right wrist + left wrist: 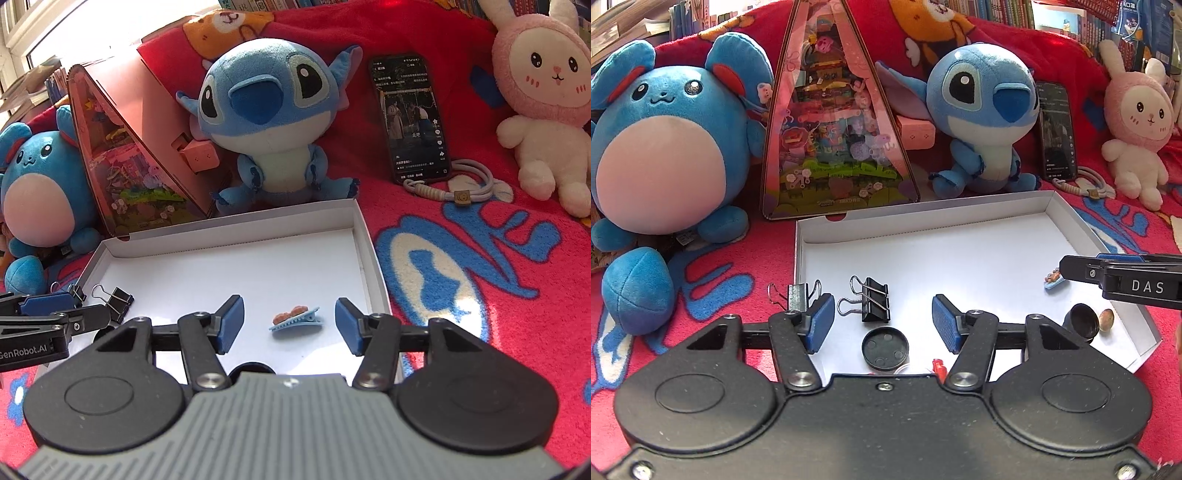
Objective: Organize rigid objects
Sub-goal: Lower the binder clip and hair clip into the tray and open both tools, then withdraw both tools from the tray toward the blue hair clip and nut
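Box lid, white, shallow, one: lies on a red blanket and holds the small items.

Binder clips, two: a black one inside the lid near its left wall, wire handles pointing left; a second at the lid's left rim, just behind the left claw's left finger.

Hair clip, light blue with orange decoration, one: lies flat on the lid floor, long axis left to right, between the fingertips of the right claw and touching neither.

Round black cap, one: hollow side up, just before the left claw, between its fingers.

Small black cup and brown nut-like piece, one each: side by side in the lid's near right corner.

Left claw: spread wide, grasping nothing. Right claw: spread wide, grasping nothing.

Plush toys, three: a round blue one, a blue big-eared one, a pink rabbit. Phone, one, propped against the blanket. Triangular toy box, one.
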A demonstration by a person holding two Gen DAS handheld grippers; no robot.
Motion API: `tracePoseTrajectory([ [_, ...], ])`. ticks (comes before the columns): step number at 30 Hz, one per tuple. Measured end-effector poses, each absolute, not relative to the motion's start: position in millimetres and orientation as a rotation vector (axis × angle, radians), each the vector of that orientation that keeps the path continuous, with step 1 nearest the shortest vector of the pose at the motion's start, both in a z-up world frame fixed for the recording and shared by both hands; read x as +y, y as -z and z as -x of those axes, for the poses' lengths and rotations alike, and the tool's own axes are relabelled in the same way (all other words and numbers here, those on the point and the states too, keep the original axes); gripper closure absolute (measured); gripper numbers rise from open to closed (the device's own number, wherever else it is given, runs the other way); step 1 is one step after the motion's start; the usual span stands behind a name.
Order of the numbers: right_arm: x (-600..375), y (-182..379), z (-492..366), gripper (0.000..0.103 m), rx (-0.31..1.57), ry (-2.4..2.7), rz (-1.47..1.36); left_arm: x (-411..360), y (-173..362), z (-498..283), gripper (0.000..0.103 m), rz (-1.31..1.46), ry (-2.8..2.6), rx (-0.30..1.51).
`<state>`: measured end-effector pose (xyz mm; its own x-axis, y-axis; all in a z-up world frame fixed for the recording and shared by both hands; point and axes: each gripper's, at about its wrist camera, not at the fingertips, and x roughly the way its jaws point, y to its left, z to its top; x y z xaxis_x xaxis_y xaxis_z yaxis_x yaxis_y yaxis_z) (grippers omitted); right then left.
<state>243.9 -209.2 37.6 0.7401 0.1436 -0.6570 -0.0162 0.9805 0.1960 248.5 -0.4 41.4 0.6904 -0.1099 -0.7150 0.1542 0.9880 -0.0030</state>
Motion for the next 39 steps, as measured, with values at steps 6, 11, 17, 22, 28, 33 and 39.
tracePoseTrajectory([
  [6, -207.6, -45.7, -225.7, 0.023, 0.690, -0.101, -0.142, -5.5, -56.9, -224.3, 0.023, -0.082, 0.191, 0.751],
  [11, -207.6, -51.5, -206.9, 0.017, 0.656, -0.124, -0.113, -9.1, -66.4, -201.0, 0.019, -0.086, 0.223, 0.725],
  [17, -207.6, -59.3, -184.5, 0.014, 0.625, -0.155, -0.081, -13.8, -73.0, -171.8, 0.018, -0.103, 0.258, 0.697],
  [22, -208.4, -62.9, -164.1, 0.011, 0.597, -0.175, -0.060, -16.9, -72.1, -148.7, 0.017, -0.110, 0.282, 0.693],
  [28, -209.9, -65.5, -141.5, 0.010, 0.569, -0.196, -0.051, -14.0, -67.6, -127.1, 0.017, -0.077, 0.306, 0.708],
  [33, -210.1, -64.6, -126.1, 0.008, 0.558, -0.217, -0.047, -12.1, -60.8, -109.3, 0.017, -0.076, 0.319, 0.718],
  [39, -207.3, -60.6, -107.6, 0.004, 0.542, -0.231, -0.026, -14.3, -53.0, -90.2, 0.017, -0.081, 0.329, 0.729],
])
